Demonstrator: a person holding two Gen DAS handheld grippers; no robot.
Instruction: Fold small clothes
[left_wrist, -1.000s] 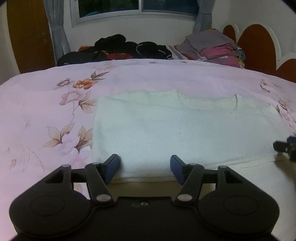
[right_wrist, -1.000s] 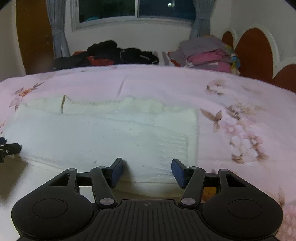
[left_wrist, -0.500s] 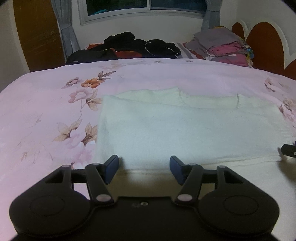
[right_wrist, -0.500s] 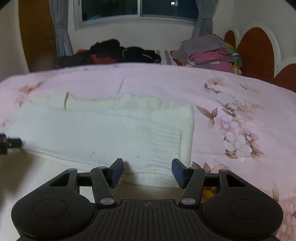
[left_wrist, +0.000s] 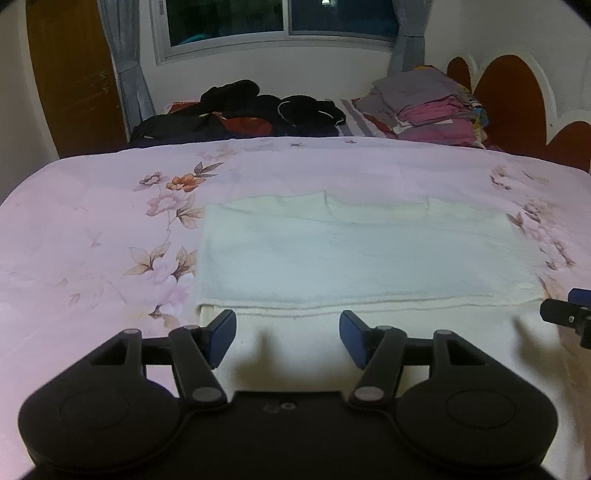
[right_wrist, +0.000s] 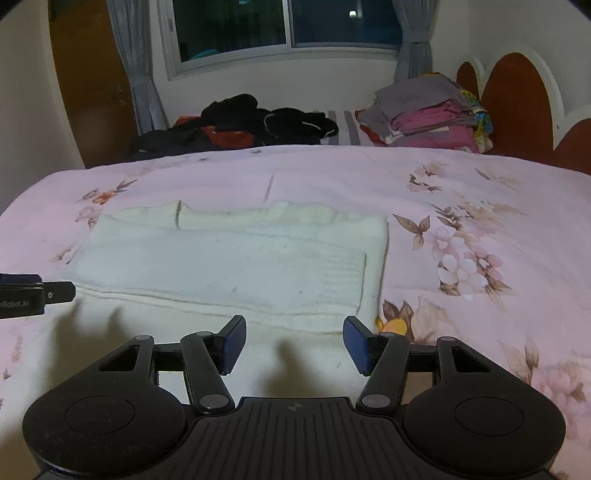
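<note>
A white knitted garment (left_wrist: 354, 254) lies folded flat in layers on the pink floral bedspread (left_wrist: 92, 258); it also shows in the right wrist view (right_wrist: 229, 262). My left gripper (left_wrist: 287, 334) is open and empty, above the garment's near left edge. My right gripper (right_wrist: 294, 341) is open and empty, above the garment's near right corner. Each gripper's tip shows at the edge of the other's view: the right gripper in the left wrist view (left_wrist: 569, 317) and the left gripper in the right wrist view (right_wrist: 37, 293).
A heap of dark clothes (left_wrist: 240, 110) lies at the far side of the bed. A stack of folded grey and pink clothes (left_wrist: 432, 107) sits at the far right, by the red and white headboard (left_wrist: 517, 96). A window (right_wrist: 288, 26) and a wooden door (left_wrist: 70, 74) are behind.
Both grippers have pulled back and risen from the garment's near edge, staying open. More of the bed and room shows now. The garment lies still.
</note>
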